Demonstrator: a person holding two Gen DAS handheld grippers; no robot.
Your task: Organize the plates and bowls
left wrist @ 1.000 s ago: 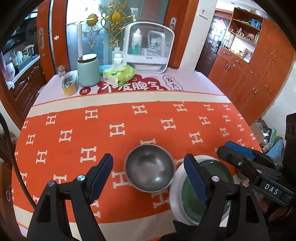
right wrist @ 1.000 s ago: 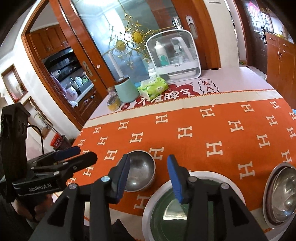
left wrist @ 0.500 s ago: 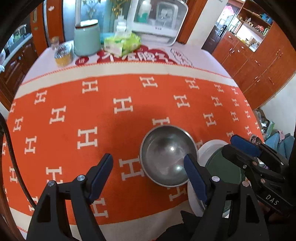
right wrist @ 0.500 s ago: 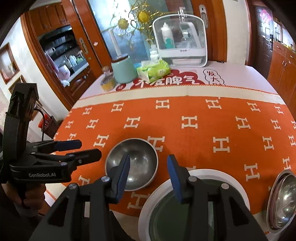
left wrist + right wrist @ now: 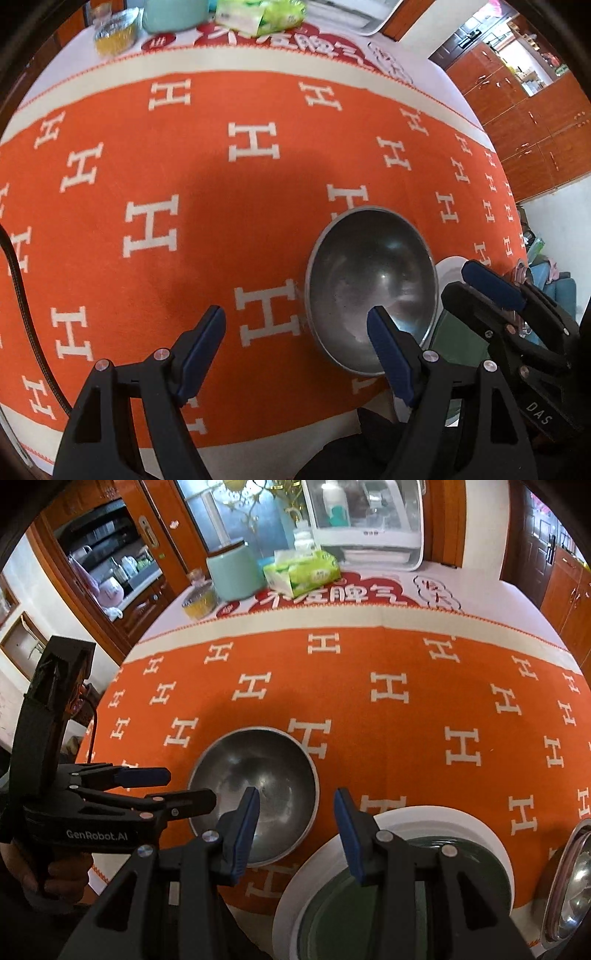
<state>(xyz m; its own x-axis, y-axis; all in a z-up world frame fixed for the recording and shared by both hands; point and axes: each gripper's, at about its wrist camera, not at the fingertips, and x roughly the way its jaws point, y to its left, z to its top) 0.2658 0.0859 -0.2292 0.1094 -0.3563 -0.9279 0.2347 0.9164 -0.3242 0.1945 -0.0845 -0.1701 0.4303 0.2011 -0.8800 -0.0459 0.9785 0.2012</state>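
Since 1 second ago I've brought both grippers down toward the round steel bowl (image 5: pixel 369 291) on the orange H-patterned cloth (image 5: pixel 221 192). My left gripper (image 5: pixel 295 332) points steeply down, jaws wide and empty, straddling the bowl's near-left rim. My right gripper (image 5: pixel 295 827) hovers part-open, empty, above the white plate holding a green dish (image 5: pixel 424 834).
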